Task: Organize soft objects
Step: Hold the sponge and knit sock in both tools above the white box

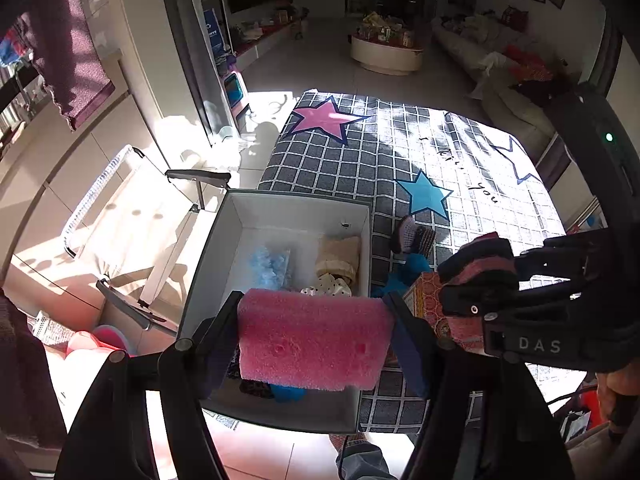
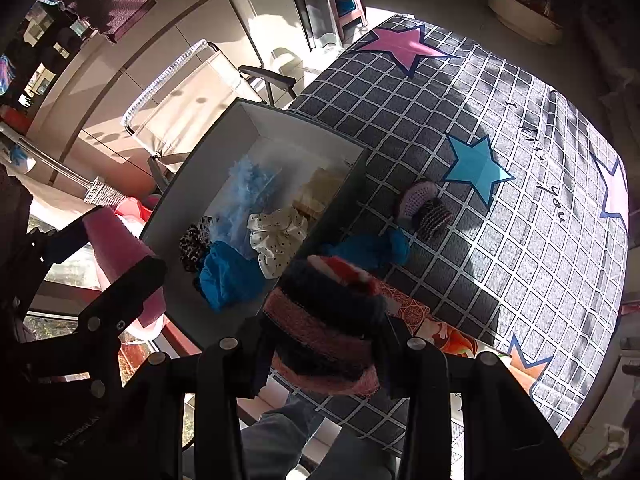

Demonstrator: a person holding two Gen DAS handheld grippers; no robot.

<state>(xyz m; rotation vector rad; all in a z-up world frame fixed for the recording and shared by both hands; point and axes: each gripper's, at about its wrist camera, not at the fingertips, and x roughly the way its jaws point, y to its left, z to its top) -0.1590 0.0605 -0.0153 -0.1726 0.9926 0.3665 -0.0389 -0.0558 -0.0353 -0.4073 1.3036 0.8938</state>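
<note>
Two grabs going: left gripper (image 1: 314, 336) squeezing a squishy pink sponge (image 1: 314, 342) by its ends over the box (image 1: 276, 200); right gripper (image 2: 324, 344) clamped on a floppy striped knit (image 2: 324, 320), box at 11 o'clock.

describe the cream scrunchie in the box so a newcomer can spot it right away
Find the open white box at the edge of the grid-patterned cloth. The cream scrunchie lies by the box wall nearest the cloth, beside a blue fabric piece. It alone is ruffled cream with small dark dots.
</note>
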